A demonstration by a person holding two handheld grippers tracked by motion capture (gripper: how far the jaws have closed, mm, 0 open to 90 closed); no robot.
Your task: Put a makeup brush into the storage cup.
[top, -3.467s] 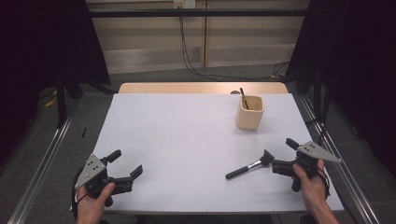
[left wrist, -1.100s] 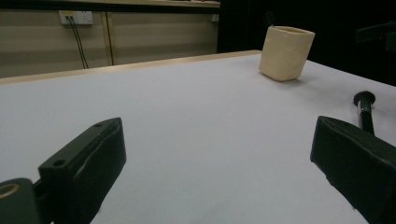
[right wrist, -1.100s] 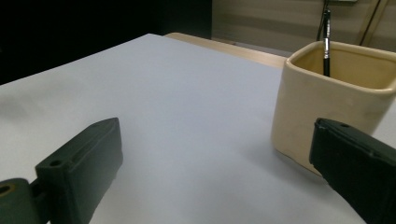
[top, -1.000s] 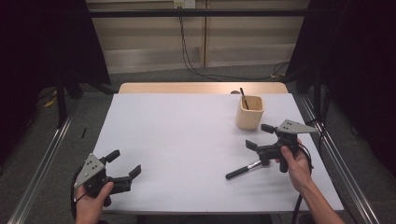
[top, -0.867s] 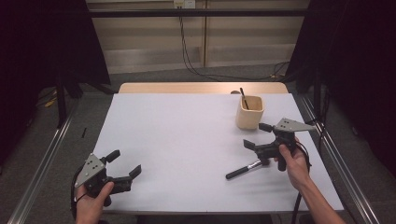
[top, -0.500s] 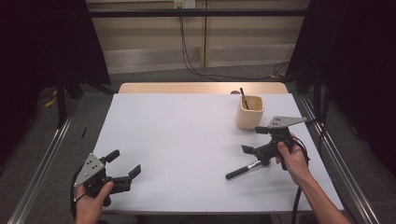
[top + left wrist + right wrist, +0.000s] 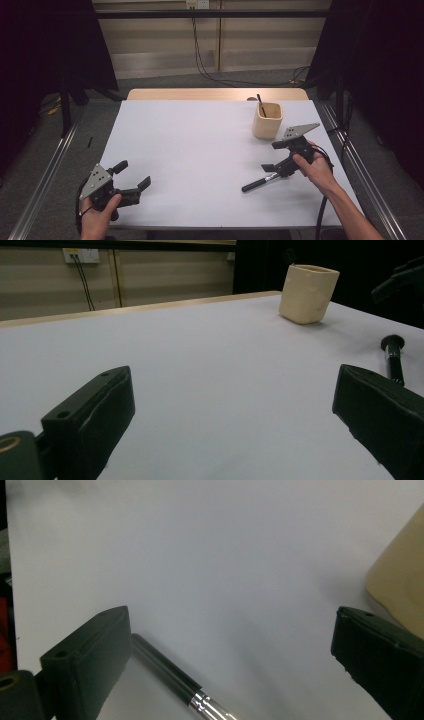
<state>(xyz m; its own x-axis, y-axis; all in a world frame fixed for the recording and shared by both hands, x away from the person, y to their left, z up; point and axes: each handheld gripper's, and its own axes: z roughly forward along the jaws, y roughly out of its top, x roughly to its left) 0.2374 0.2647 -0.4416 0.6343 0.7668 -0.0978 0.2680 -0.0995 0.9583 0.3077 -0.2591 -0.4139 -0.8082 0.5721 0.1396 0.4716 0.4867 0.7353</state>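
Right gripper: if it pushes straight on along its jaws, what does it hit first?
Most likely the white table top: the right gripper points down at it with jaws open. The black-handled tool lies just inside one jaw, and the beige cup sits off to the other side. Depth is unclear, so this is a guess.

My right gripper [image 7: 232, 665] hangs with jaws spread wide over the white table [image 7: 225, 555]; the black-and-chrome brush handle [image 7: 175, 680] lies beside its left jaw, the beige cup [image 7: 397, 580] behind its right jaw.
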